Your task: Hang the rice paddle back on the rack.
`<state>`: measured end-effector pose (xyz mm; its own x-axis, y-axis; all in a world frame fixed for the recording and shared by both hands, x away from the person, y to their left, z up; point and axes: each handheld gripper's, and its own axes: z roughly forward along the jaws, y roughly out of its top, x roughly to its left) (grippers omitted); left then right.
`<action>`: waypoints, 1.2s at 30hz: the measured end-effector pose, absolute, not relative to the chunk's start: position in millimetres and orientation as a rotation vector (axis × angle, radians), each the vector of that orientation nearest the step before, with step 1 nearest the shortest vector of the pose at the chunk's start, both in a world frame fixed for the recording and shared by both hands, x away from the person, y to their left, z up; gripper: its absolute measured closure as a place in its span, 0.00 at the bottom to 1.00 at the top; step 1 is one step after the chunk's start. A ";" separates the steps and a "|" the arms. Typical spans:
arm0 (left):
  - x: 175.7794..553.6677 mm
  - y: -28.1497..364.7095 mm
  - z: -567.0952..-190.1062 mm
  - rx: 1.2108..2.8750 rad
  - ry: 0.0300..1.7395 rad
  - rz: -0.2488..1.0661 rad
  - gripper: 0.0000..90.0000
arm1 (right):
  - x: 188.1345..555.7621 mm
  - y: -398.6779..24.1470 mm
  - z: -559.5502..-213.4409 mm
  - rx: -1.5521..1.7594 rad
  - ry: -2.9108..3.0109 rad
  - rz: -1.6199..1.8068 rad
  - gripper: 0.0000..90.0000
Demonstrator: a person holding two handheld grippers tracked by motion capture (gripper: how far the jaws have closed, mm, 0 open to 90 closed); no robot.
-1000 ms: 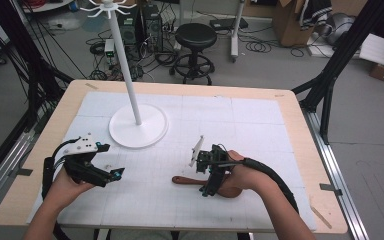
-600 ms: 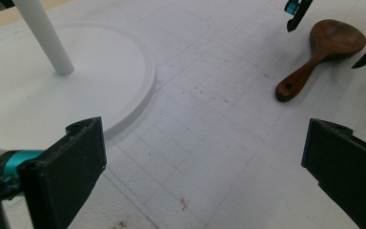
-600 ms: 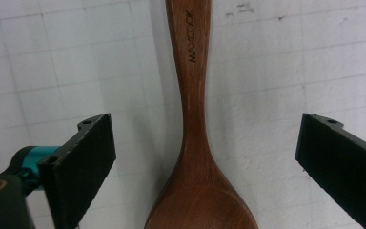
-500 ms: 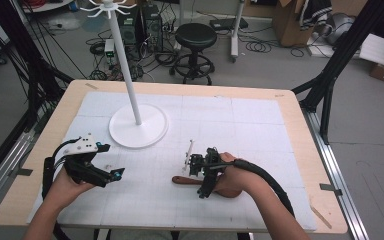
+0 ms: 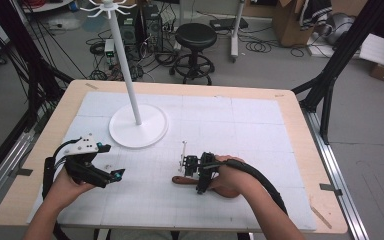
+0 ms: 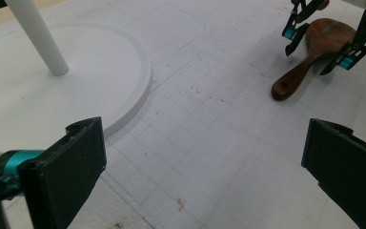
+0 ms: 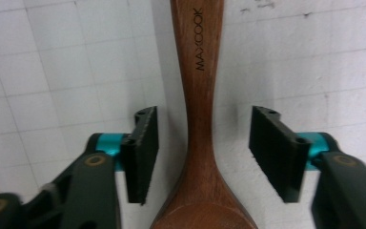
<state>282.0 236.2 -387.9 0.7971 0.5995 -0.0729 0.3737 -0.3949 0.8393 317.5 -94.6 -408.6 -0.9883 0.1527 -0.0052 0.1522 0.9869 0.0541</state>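
Right gripper (image 7: pixel 198 157) stands straight over the wooden spoon (image 7: pixel 198 95), its jaws straddling the neck where the handle widens into the bowl; they have just been closing and are far narrower than a second ago, yet a gap of white mat shows on both sides of the wood, so the pads do not press and the gripper counts as open. It has also come a little lower and nearer the spoon than in the earlier high views. I judge this as the last instant before a pinch on the neck, the start of a lift. From above, that gripper (image 5: pixel 198 172) and the hand behind it cover most of the spoon (image 5: pixel 180 180), leaving the handle end poking out toward the left gripper's side; the bowl is mostly hidden under the hand. In the right gripper view the bowl is cut off at the bottom edge and the handle's tip runs off the top, so whether the handle has a hanging hole cannot be told there, though a dark spot near the handle end shows in the left gripper view. Left gripper (image 5: pixel 100 172), well apart from the spoon, is held over the gridded mat (image 5: pixel 260 130) with jaws wide and nothing between them, unmoved from before. Beyond both stands the white hook stand (image 5: pixel 125 65) on its round base
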 end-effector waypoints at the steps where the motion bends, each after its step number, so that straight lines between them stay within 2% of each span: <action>1: 282.0 236.2 -387.9 2.030 0.723 0.298 0.02 | 317.5 -94.6 -408.6 0.240 3.122 0.084 0.52; 3: 282.0 235.8 -388.0 2.035 0.718 0.297 0.02 | 317.4 -92.7 -410.1 0.240 3.127 0.066 0.57; 15: 282.1 235.1 -388.4 2.036 0.719 0.294 0.02 | 319.0 -89.1 -412.4 0.254 3.137 0.024 0.62; 24: 282.2 235.2 -388.6 2.037 0.718 0.295 0.02 | 319.4 -89.2 -411.6 0.244 3.142 0.013 0.72; 32: 282.6 234.4 -389.0 2.045 0.712 0.292 0.02 | 319.8 -90.9 -411.8 0.251 3.147 0.030 0.76; 36: 282.6 234.0 -389.2 2.044 0.715 0.288 0.02 | 318.6 -89.9 -411.6 0.202 3.151 0.025 0.83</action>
